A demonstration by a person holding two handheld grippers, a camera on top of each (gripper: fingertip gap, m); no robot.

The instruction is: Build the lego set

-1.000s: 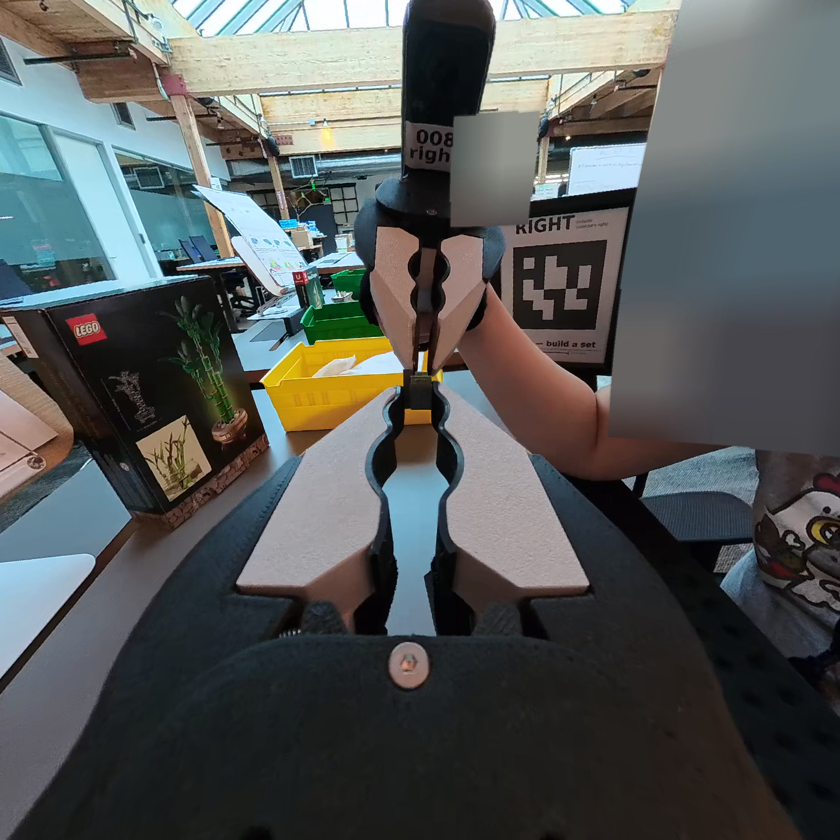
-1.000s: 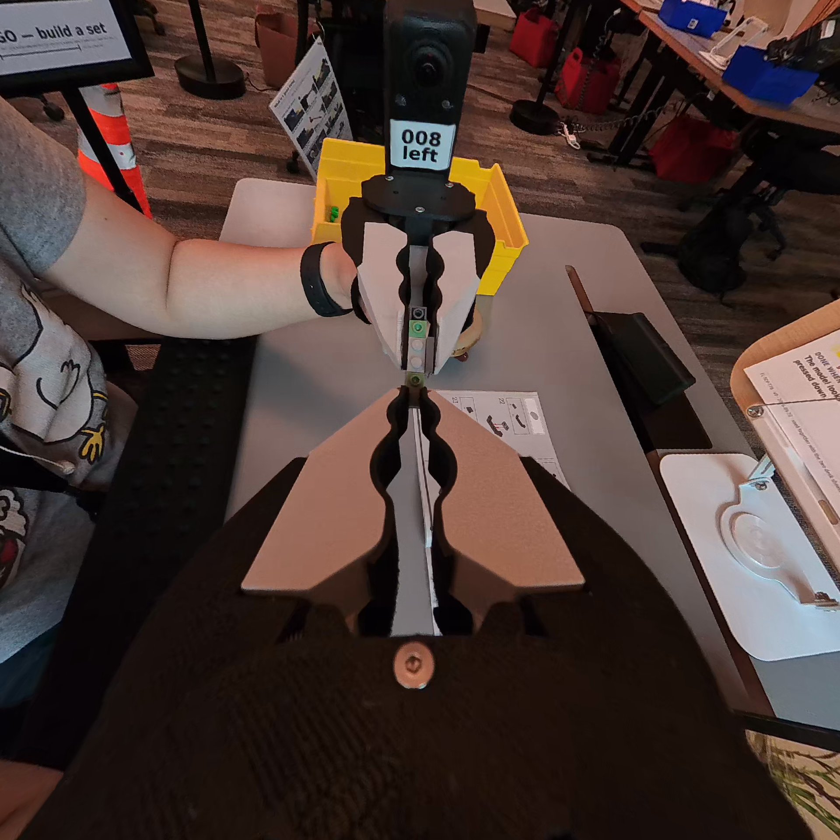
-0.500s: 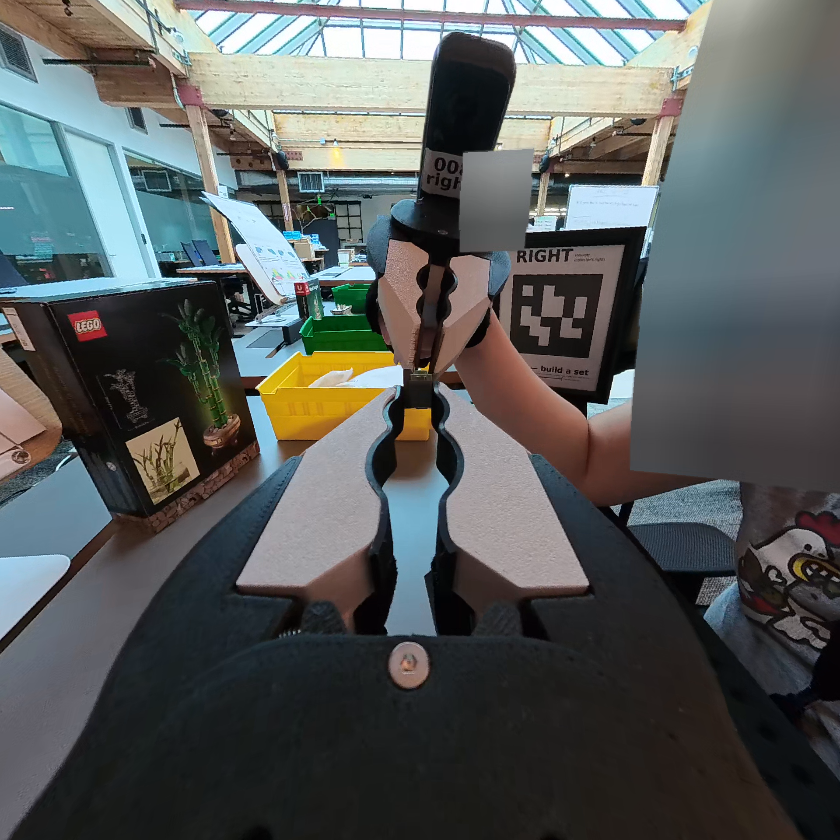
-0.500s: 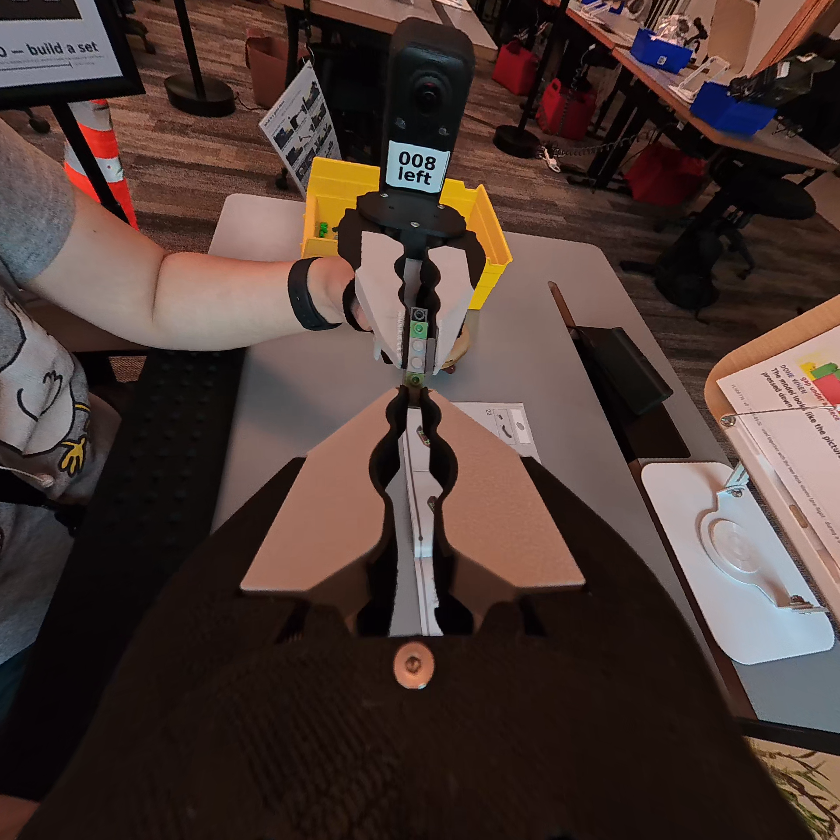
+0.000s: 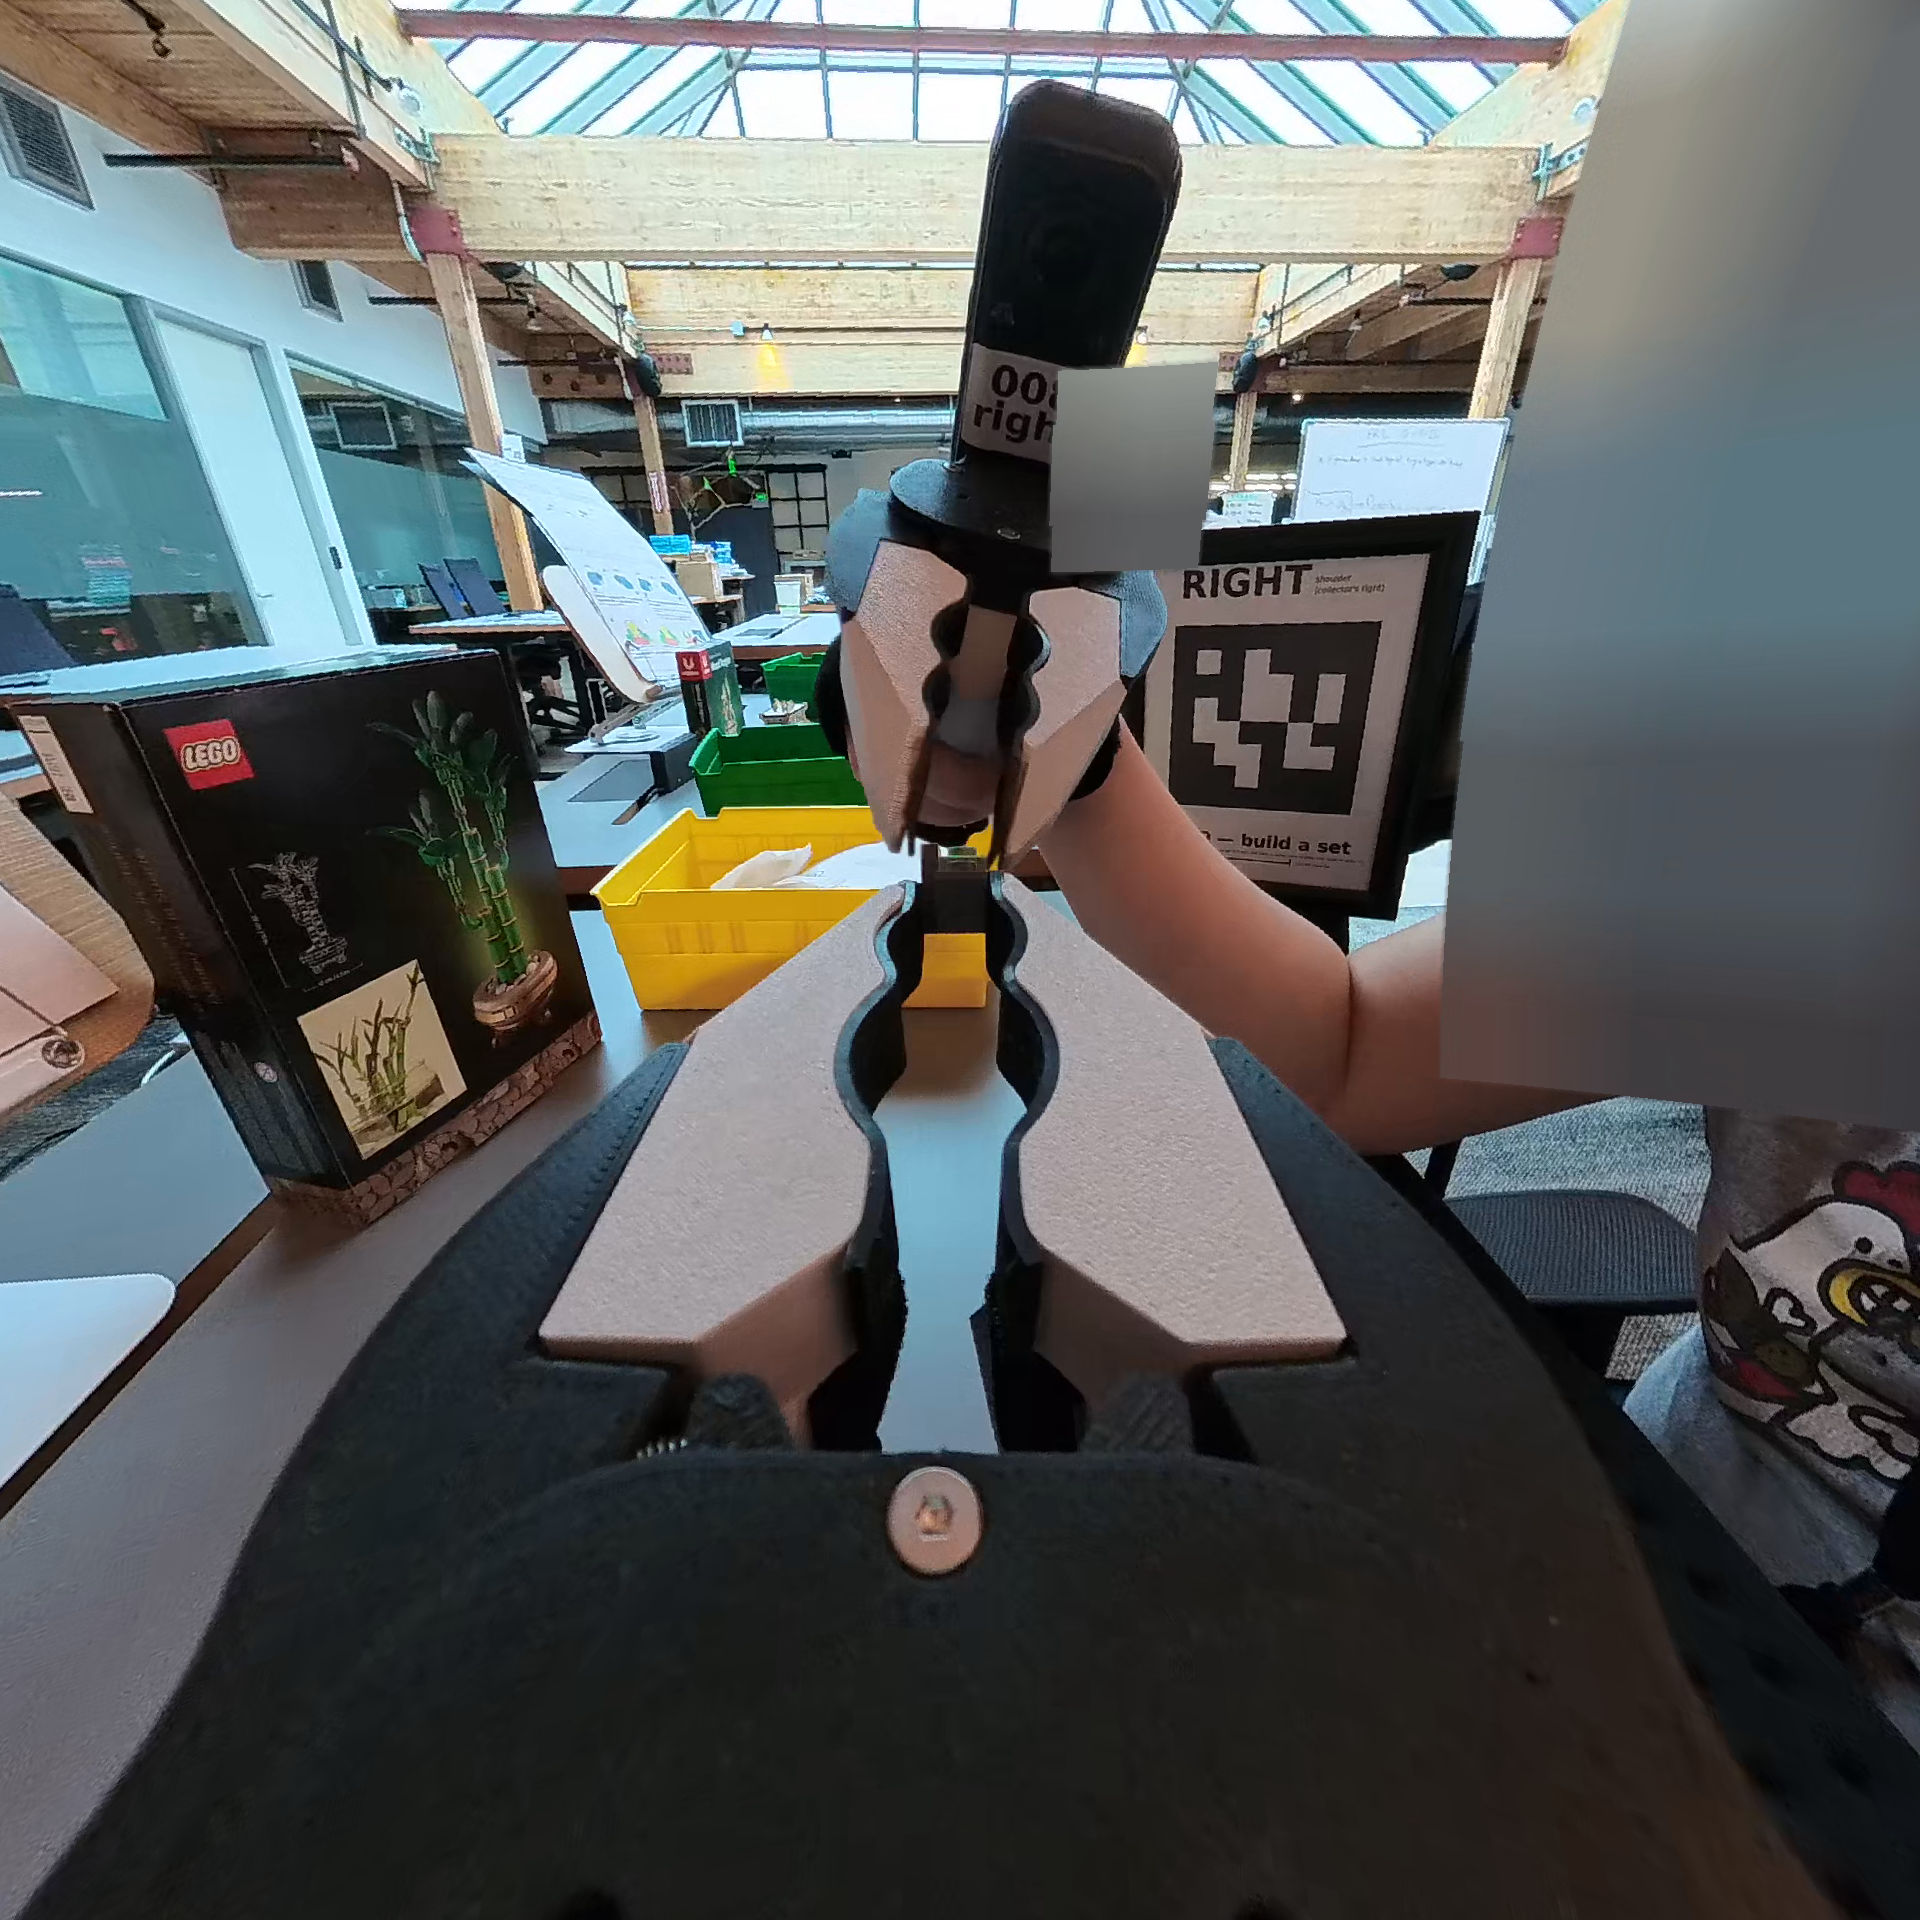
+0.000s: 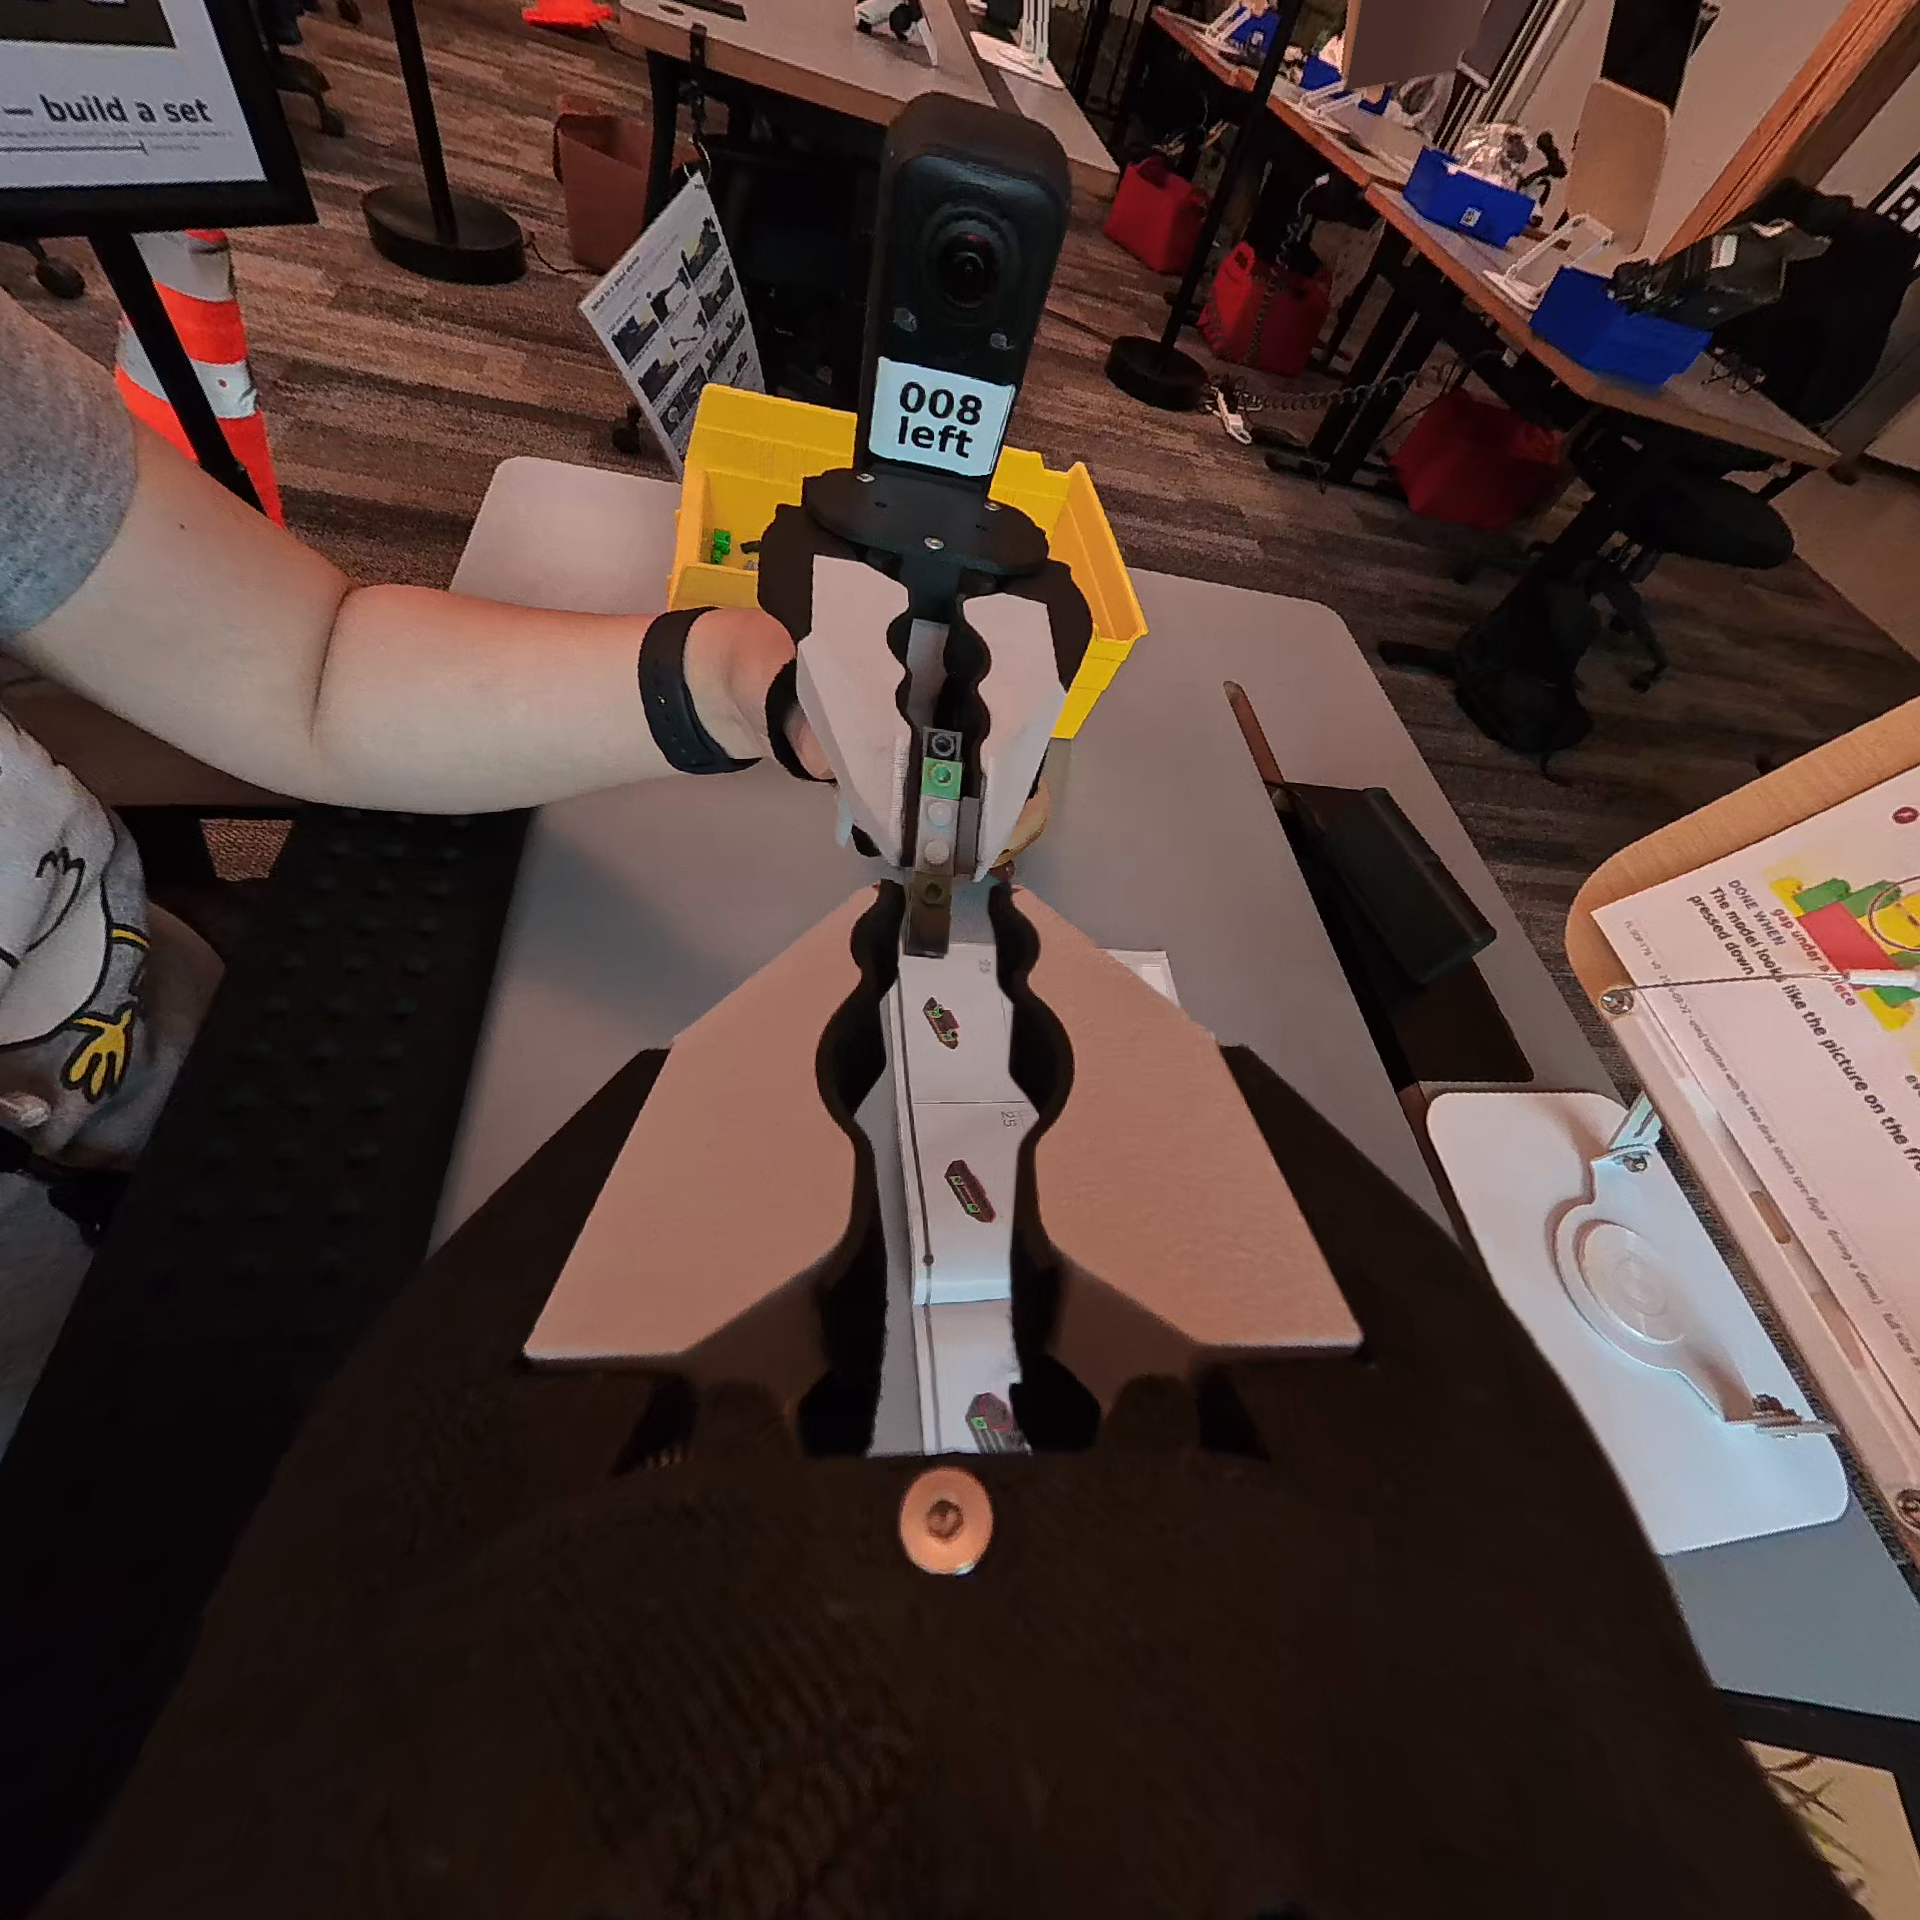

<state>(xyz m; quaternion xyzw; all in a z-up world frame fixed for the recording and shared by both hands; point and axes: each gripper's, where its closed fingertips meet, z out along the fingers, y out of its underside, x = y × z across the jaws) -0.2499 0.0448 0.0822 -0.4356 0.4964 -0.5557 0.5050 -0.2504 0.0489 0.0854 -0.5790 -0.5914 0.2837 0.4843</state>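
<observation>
A short Lego assembly [image 6: 940,805], a strip of black, green, grey and olive pieces, is held in the air over the grey table [image 6: 582,914]. My left gripper [image 6: 925,862] is shut on it, and in the left wrist view [image 5: 951,899] it shows as a dark piece with a green top [image 5: 956,883] at the fingertips. My right gripper [image 6: 943,914] faces the left one tip to tip. Its jaws stand apart around the olive end without gripping it. From the left wrist view the right gripper [image 5: 956,836] also shows a gap between its fingers.
A yellow bin [image 5: 707,935] stands behind the grippers, with a green bin [image 5: 769,769] farther back. The Lego box [image 5: 343,914] stands at the left. An instruction booklet [image 6: 956,1039] lies under the right gripper. A white pad [image 6: 1621,1299] and a black object [image 6: 1392,904] lie to the right. The tips of both grippers are at nearly the same place.
My right gripper's jaws have opened and let go of the assembly's olive end. Both grippers have risen and tilted a little. The left gripper still holds the assembly.
</observation>
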